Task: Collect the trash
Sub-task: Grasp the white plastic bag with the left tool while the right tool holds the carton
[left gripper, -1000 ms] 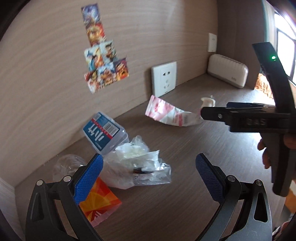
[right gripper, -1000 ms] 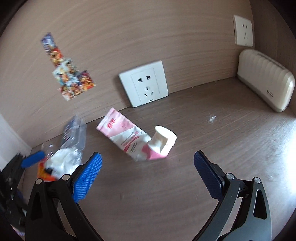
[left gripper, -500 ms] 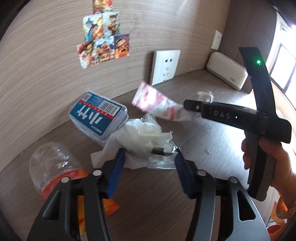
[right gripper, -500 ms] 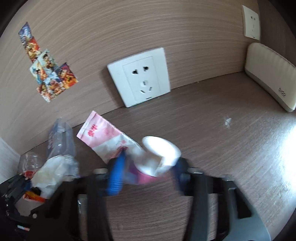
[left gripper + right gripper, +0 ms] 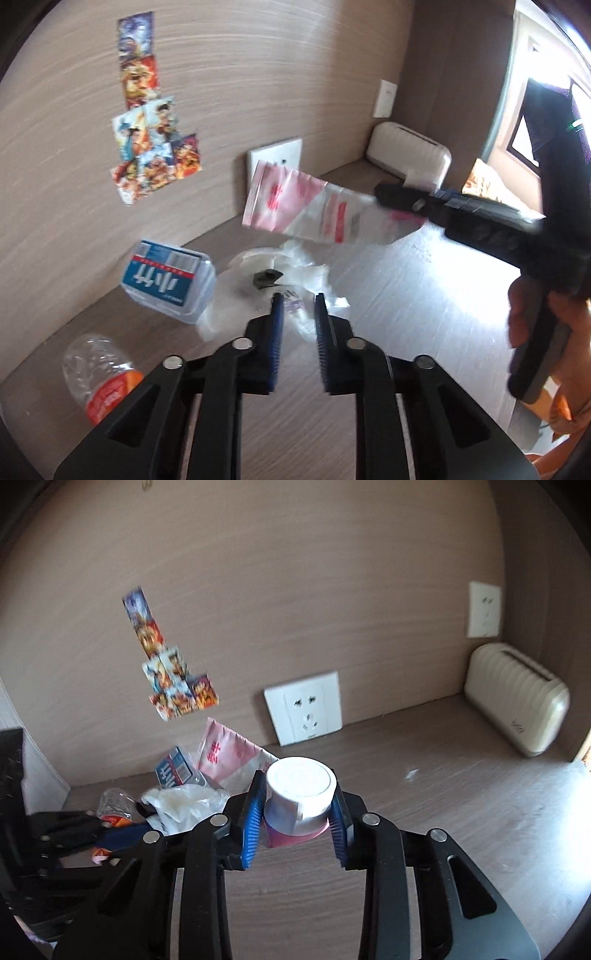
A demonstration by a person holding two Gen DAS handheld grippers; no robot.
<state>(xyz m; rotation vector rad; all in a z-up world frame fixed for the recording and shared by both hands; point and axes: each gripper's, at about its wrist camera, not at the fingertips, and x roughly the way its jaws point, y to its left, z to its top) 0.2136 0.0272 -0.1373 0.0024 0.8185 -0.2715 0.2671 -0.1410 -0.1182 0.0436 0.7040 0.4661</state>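
My left gripper [image 5: 298, 299] is shut on a crumpled clear plastic bag [image 5: 295, 273] lying on the wooden desk [image 5: 406, 295]. My right gripper [image 5: 297, 805] is shut on the white-capped end of a pink and white tube [image 5: 297, 794] and holds it above the desk; in the left wrist view the tube [image 5: 314, 210] hangs in the air from that gripper [image 5: 384, 195]. A blue-labelled clear plastic box [image 5: 168, 280] and a crushed plastic bottle with an orange label [image 5: 99, 376] lie at the left.
A wooden wall with stickers [image 5: 147, 122] and a white socket [image 5: 303, 707] runs behind the desk. A cream ribbed device [image 5: 517, 698] sits in the back right corner. The plastic bag [image 5: 184, 801] and box [image 5: 175, 770] also show in the right wrist view.
Both grippers closed from wide open: the left on the plastic bag, the right on the tube's cap end. The right gripper lifted the tube off the desk.
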